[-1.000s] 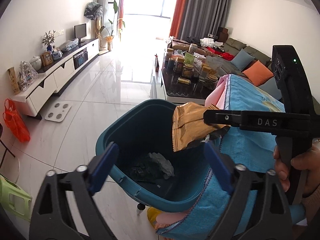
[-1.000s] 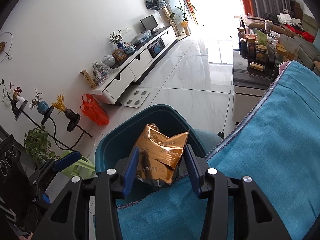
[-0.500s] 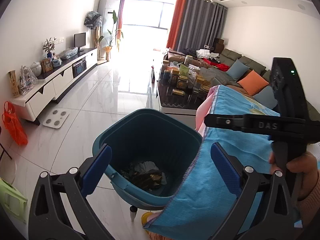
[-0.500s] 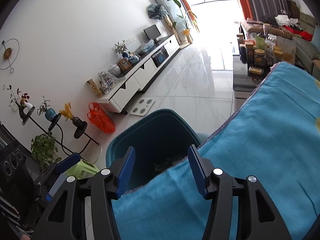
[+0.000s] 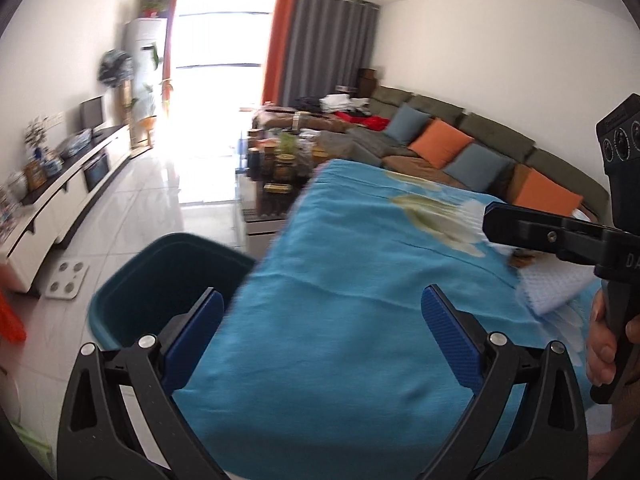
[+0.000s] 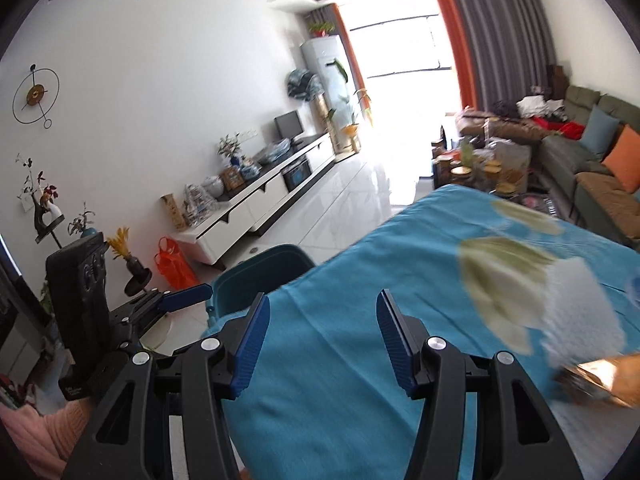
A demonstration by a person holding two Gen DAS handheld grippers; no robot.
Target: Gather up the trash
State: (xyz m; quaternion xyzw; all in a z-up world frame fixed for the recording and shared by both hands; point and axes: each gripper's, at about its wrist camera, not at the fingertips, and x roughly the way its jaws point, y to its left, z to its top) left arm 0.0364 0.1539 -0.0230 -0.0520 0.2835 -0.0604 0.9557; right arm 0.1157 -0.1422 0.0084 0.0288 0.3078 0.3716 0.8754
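A: We are looking for the next piece of trash. A shiny golden wrapper is lying on the blue cloth that covers the bench, at the lower right of the right wrist view, just beside a white knitted cloth.

B: And the bin?

A: The teal bin is standing on the floor at the left edge of the bench, and part of its rim is hiding under the hanging cloth. We cannot see inside it from here.

B: What are our tongs doing?

A: The right tongs are standing apart with nothing between the pads, only blue cloth below them. The left tongs are wide apart too and are holding nothing.

B: So what are we risking?

A: First, the pictures are blurring, so we are judging the wrapper's place badly; if we are closing too early, we are pinching the blue cloth together with the foil and dragging the cover off the bench. Second, the wrapper is touching or almost touching the white knitted cloth, we cannot tell which, so the pads may be catching that cloth as well, and it is not trash. Third, the foil is thin and slippery, we think, and it may be sliding out on the way to the bin. Also the two tools are working near each other, so they may be knocking together.
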